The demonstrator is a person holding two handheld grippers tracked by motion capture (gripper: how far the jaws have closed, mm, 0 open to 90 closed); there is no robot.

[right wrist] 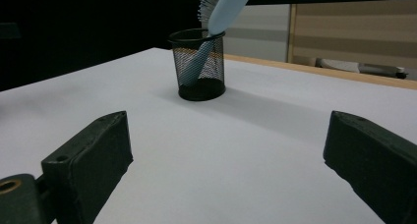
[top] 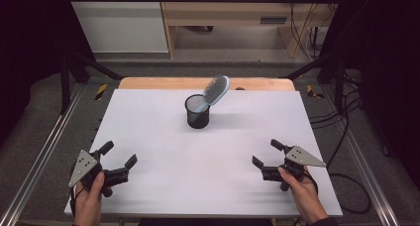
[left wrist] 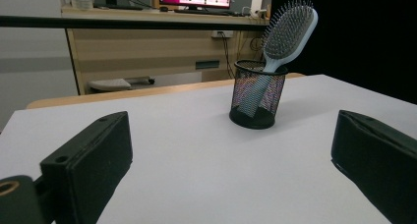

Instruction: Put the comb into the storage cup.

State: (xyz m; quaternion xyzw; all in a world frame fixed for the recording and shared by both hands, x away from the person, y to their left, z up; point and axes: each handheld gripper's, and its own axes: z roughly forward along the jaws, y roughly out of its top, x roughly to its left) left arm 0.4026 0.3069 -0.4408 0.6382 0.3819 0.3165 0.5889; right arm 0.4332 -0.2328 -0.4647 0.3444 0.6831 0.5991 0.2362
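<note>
We hold the left gripper (top: 119,154) at lower left and the right gripper (top: 266,153) at lower right — jaws spread, empty — while the hairbrush (top: 214,92) leans in the mesh cup (top: 197,116) at upper centre.

White table (top: 163,137), wooden desk (top: 223,10) behind.

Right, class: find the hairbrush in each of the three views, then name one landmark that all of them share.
High view: hairbrush at top centre, its head leaning right out of the mesh cup.
Left gripper view: hairbrush upper right of centre, bristles facing the camera.
Right gripper view: hairbrush at top centre, its head cut off by the top edge.
Shared landmark: the black mesh cup on the white table.
</note>
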